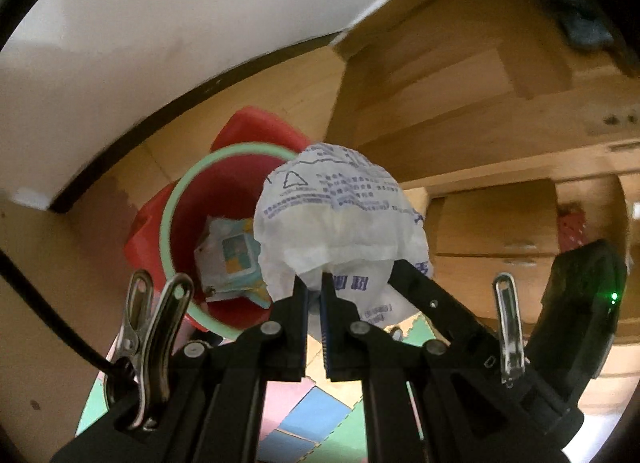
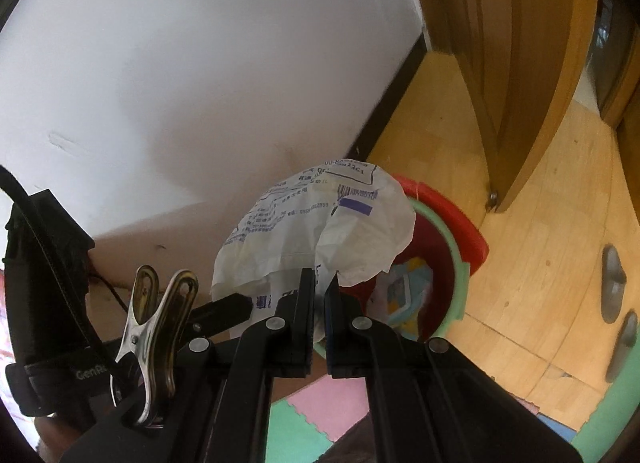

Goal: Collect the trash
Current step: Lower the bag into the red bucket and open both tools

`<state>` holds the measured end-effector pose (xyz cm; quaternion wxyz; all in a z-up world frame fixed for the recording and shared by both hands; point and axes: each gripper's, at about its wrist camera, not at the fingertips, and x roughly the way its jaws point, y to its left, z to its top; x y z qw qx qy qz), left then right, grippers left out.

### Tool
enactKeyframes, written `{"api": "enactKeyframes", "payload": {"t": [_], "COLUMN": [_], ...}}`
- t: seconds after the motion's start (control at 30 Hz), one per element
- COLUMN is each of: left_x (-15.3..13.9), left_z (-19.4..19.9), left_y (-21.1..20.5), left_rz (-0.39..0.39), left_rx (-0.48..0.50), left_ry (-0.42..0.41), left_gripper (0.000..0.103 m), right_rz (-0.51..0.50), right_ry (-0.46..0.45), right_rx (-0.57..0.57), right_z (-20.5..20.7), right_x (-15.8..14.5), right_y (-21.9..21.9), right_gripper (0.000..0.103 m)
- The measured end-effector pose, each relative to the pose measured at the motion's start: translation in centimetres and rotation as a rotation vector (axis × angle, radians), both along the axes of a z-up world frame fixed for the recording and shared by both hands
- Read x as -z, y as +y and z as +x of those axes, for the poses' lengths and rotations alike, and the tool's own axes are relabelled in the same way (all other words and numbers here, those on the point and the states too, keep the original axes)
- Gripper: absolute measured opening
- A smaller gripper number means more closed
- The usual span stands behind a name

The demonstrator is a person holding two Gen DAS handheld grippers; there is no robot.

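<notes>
A white plastic bag (image 1: 340, 215) printed with blue text hangs puffed up between both grippers, above a red bin (image 1: 224, 199) with a pale green rim. My left gripper (image 1: 316, 283) is shut on the bag's lower edge. In the right wrist view the same white bag (image 2: 320, 223) is pinched by my right gripper (image 2: 322, 283), also shut, with the left gripper's black finger showing at the bag's left. The red bin (image 2: 440, 247) sits just beyond the bag on the right. A crumpled printed wrapper (image 1: 228, 259) lies inside the bin.
A white wall with a dark skirting board (image 1: 160, 119) runs behind the bin. Wooden drawers (image 1: 496, 223) stand to the right, a wooden door (image 2: 520, 103) further off. Coloured foam mat tiles (image 1: 312, 415) cover the floor below the grippers. Grey slippers (image 2: 616, 303) lie on the wood floor.
</notes>
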<state>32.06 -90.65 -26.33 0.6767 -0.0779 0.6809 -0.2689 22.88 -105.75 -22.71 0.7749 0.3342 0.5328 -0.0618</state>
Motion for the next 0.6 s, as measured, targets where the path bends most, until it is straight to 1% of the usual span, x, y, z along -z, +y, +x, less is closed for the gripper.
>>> {"api": "enactKeyframes", "payload": {"t": [0.07, 0.13, 0.17, 0.23, 0.4, 0.6], "left_x": [1.5, 3.7, 4.2, 5.9, 8.5, 11.3], "left_z": [-0.2, -0.4, -0.5, -0.5, -0.3, -0.4], "left_y": [0.2, 0.5, 0.4, 0.6, 0.7, 0.0], "left_rz": [0.019, 0.044, 0.050, 0.081, 0.121, 0.165], "left_rx": [-0.008, -0.016, -0.019, -0.028, -0.040, -0.027], "left_ry": [0.008, 0.029, 0.036, 0.056, 0.064, 0.074], "left_gripper": [0.005, 0.005, 0.005, 0.005, 0.005, 0.005], "right_rz": [0.015, 0.024, 0.029, 0.037, 0.066, 0.043], "right_ry": [0.026, 0.052, 0.062, 0.078, 0.120, 0.182], "right_rx": [-0.008, -0.022, -0.029, -0.040, -0.057, -0.077], "right_z": [0.0, 0.0, 0.0, 0.0, 0.1, 0.5], "right_x": [2.1, 4.1, 5.0, 6.8, 10.5, 14.6], "right_y": [0.0, 0.2, 0.3, 0.4, 0.4, 0.7], "right_gripper": [0.005, 0.005, 0.005, 0.005, 0.005, 0.005]}}
